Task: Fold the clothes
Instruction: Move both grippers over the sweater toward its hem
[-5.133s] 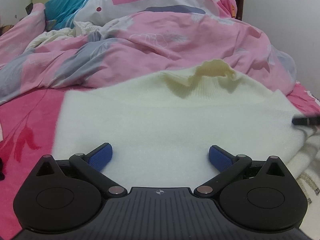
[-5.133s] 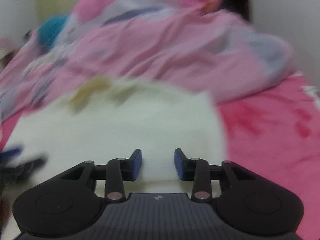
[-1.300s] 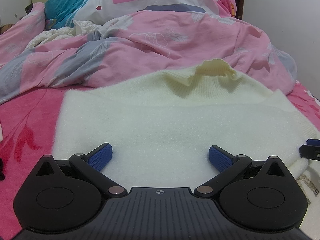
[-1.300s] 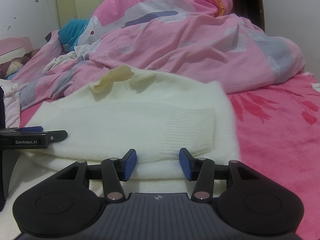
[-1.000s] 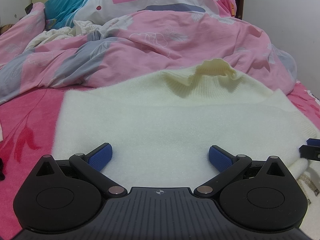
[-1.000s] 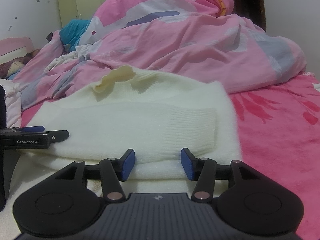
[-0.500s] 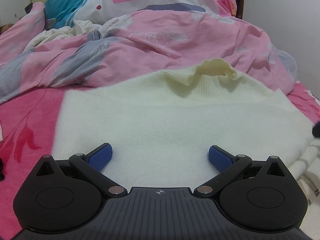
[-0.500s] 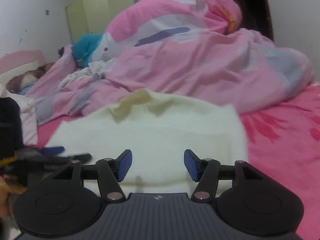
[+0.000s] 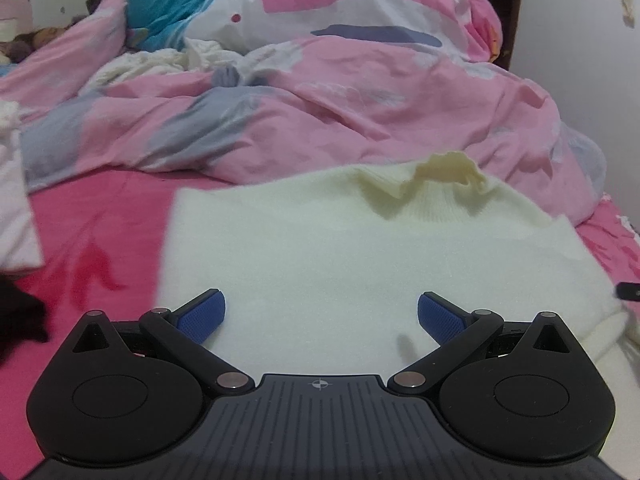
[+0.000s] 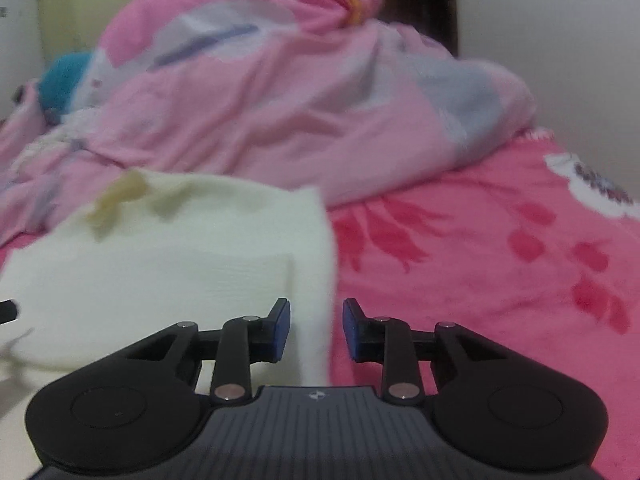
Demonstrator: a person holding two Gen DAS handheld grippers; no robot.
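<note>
We see a cream knitted sweater [image 9: 320, 248] lying flat on the bed's pink flowered sheet [image 10: 500, 260], its collar toward the rumpled pink and grey duvet [image 9: 320, 112] heaped along the far edge. Our left tool [image 9: 321, 316] hovers over the sweater's near part, spread wide and empty. Our right tool [image 10: 316, 328] stands partly apart, straddling the sweater's right edge [image 10: 320, 280] without gripping it.
</note>
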